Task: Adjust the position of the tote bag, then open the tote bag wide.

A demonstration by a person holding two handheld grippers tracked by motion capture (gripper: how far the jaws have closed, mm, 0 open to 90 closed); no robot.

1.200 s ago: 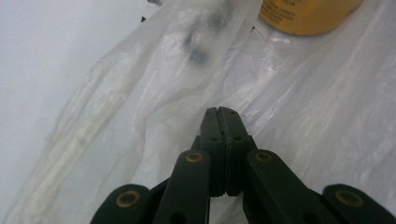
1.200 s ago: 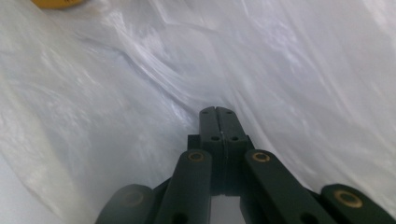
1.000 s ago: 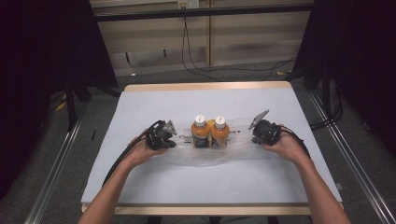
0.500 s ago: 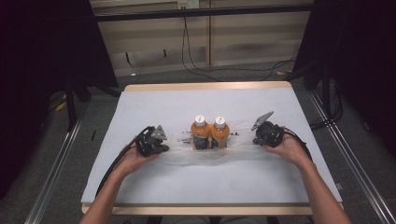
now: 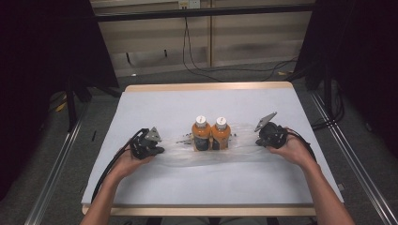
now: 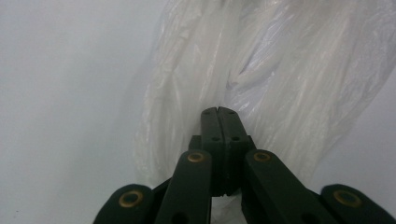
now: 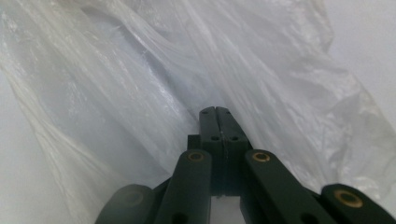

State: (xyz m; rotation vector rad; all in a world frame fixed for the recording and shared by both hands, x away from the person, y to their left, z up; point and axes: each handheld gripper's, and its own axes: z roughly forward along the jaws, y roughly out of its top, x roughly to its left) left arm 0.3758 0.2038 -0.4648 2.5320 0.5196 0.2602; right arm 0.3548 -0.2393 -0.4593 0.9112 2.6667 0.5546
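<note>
Plastic bag [image 5: 206, 152]: lies flat mid-table [image 5: 155, 101], stretched between both tools, likely to pull it taut around the bottles.
Left tool [image 5: 157, 150]: jaws pressed together on the bag's left end.
Right tool [image 5: 259, 139]: jaws clamped on its right end.
Two orange bottles [image 5: 211, 134]: upright, touching, at the bag's middle.
Unclear: whether the bottles stand inside the film or on it; bag mouth indistinct.
</note>
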